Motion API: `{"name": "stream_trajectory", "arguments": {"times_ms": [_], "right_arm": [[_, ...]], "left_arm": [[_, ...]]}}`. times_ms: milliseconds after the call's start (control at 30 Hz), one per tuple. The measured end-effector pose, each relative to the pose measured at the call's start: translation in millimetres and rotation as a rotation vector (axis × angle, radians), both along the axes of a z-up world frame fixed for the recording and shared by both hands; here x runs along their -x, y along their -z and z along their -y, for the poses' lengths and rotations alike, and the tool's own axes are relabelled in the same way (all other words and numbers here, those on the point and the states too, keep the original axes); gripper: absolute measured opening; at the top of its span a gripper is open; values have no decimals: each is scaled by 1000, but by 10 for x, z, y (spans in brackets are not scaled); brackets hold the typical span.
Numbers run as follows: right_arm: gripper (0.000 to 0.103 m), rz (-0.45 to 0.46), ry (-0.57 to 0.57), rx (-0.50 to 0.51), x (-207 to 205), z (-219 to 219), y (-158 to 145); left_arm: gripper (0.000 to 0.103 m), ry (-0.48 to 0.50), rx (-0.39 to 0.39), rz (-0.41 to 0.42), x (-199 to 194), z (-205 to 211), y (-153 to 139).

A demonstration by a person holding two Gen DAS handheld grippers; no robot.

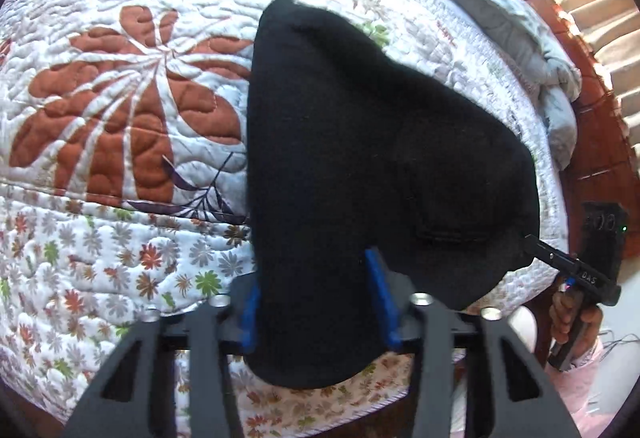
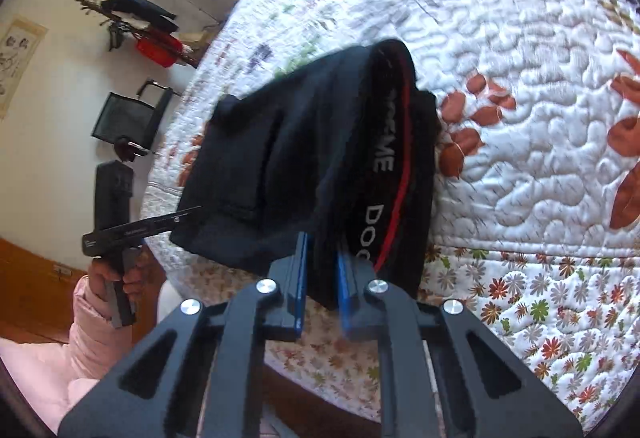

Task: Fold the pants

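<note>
Over the floral quilt [image 1: 120,97], both grippers clench the black pants [image 1: 360,137], left gripper [image 1: 316,302] at six o'clock, right gripper [image 2: 322,286] on the waistband [image 2: 384,157]; next, lay the fold flat.

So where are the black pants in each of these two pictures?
Left wrist view: the pants fill the centre, running down between the left gripper's blue fingers.
Right wrist view: they hang centre-left, the red-striped waistband on the right side, cloth pinched in the right gripper.
Shared landmark: the floral quilt under the pants, with its big rust-red flower.
</note>
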State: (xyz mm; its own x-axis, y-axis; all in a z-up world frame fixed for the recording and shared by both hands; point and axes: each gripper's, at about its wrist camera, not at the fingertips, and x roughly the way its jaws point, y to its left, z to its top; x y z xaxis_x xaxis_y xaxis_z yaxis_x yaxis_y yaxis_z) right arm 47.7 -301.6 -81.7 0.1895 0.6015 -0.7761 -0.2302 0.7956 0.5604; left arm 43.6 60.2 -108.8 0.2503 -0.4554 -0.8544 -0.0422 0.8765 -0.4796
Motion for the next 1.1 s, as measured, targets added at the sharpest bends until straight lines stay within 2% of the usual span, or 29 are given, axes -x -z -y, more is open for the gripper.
{"name": "stream_trajectory", "arguments": {"times_ms": [100, 167, 233, 300, 367, 433, 467, 500, 533, 600, 700, 867, 933, 1100], "right_arm": [[11, -6, -9, 53, 35, -22, -14], [11, -38, -10, 104, 25, -46, 158], [12, -62, 3, 108, 1, -41, 310], [13, -69, 20, 81, -11, 0, 357], [20, -48, 9, 100, -3, -20, 285], [36, -16, 12, 128, 30, 18, 196], [38, 2, 21, 141, 47, 28, 122], [45, 15, 31, 152, 63, 48, 81], [56, 25, 49, 168, 65, 72, 40], [69, 30, 77, 186, 62, 114, 9], [71, -2, 98, 186, 15, 146, 94], [71, -63, 92, 157, -90, 58, 313], [71, -82, 96, 132, -130, 65, 396], [71, -123, 99, 43, -244, 97, 610]], "left_arm": [[38, 11, -20, 4, 18, 12, -20], [42, 37, -79, -5, 7, 77, 87], [44, 23, -61, -21, 0, 49, 197], [45, 22, -44, -15, 10, 20, 182], [51, 26, -62, -6, 27, 10, 127], [67, 23, -108, 9, 23, -4, 33], [71, 21, -126, 15, 24, -15, -9], [76, 20, -142, 25, 31, -28, -48], [78, 18, -161, 37, 24, -35, -94], [83, 28, -177, 43, 0, -21, -122], [84, 45, -192, 23, -100, 13, -60], [84, 49, -151, -1, -205, 108, 97], [84, 54, -115, -5, -242, 144, 128], [86, 69, -80, 1, -310, 213, 192]]}}
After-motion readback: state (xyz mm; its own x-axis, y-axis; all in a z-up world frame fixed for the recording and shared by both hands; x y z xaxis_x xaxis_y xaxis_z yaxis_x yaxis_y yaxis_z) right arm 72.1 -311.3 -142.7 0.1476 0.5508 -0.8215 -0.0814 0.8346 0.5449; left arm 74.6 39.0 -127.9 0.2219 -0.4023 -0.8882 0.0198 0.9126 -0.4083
